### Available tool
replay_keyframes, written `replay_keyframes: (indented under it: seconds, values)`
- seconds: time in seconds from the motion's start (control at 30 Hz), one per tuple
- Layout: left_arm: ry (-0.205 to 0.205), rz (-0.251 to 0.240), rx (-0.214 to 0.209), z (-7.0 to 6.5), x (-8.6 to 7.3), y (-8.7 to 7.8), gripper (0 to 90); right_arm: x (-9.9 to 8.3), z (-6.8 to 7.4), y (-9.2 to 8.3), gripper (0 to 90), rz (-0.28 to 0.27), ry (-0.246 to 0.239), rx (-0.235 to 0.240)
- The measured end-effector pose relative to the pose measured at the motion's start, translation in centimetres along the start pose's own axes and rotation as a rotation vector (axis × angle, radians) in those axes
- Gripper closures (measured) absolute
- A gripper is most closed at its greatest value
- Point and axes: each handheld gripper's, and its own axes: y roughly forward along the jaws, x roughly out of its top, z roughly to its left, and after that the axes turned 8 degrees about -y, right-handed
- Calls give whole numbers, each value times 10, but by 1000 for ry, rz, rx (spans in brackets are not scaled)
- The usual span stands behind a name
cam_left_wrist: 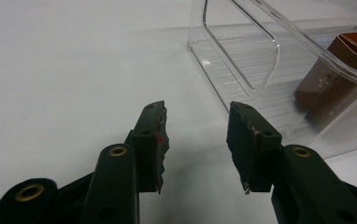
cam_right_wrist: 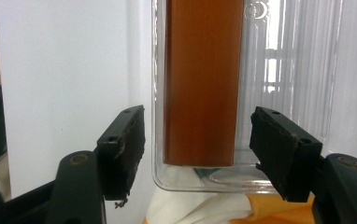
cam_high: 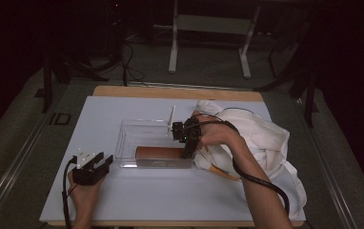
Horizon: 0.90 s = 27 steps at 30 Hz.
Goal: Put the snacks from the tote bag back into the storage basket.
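Table (cam_high: 137, 191) covered by a white sheet carries a clear plastic bin (cam_high: 142, 129) near its middle, long side running across. Inside the bin, along the wall nearest the person, lies a brown rectangular box (cam_high: 160, 152); it rests flat on the ribbed floor of the bin, one end close to the bin's right end wall. In the right gripper view the same brown box (cam_right_wrist: 200, 84) stretches away from the camera, hugging one long wall of the clear bin (cam_right_wrist: 284, 56).

The right gripper (cam_high: 188, 151) reaches down at the bin's right end, held by the person's right hand (cam_high: 218, 134). Its jaws stand wide apart, one on each side of the box's near end, and neither pad touches the box; the gap on both sides is plain in the right gripper view, where the right gripper (cam_right_wrist: 197, 154) straddles the bin's rounded end wall.

The left gripper (cam_high: 94, 168) rests on the sheet toward the table's near left corner, just left of the bin. Its jaws are also apart with nothing between them; the left gripper view shows bare white sheet between them.

A bundle of white cloth (cam_high: 261, 138) lies at the table's right edge, touching the bin's right end.
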Motion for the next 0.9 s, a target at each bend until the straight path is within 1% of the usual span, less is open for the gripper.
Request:
replay_keyframes:
  seconds: [0.1,0.13,0.27,0.3,0.33,0.37,0.43,0.47,0.5,0.63,0.7,0.8,0.9]
  values:
    - [1,0,1,0,0,0,577,-3,1,-2,357,-6,10,-4]
    - [0,0,1,0,0,0,576,-4,1,-2,362,-10,5,-10]
    - [0,0,1,0,0,0,576,-6,5,-7,386,-34,4,-41]
    - [0,0,2,0,0,0,576,-7,5,-9,386,-40,-3,-50]
    - [0,0,1,0,0,0,576,-8,6,-10,386,-38,5,-51]
    - [1,0,2,0,0,0,576,-9,6,-11,386,-44,-3,-57]
    - [0,0,2,0,0,0,576,-11,7,-13,386,-43,9,-69]
    - [0,-1,2,0,0,0,576,-12,7,-14,389,-49,6,-77]
    - [0,0,2,0,0,0,576,-14,8,-15,389,-48,17,-85]
    - [1,0,3,0,0,0,575,-22,11,-17,389,-64,34,-117]
    - [0,1,6,0,0,0,574,-27,13,-18,388,-72,53,-131]
    - [-4,4,12,0,0,1,570,-34,16,-20,386,-98,74,-154]
    - [-11,10,20,0,0,2,546,-40,25,-24,380,-130,85,-189]
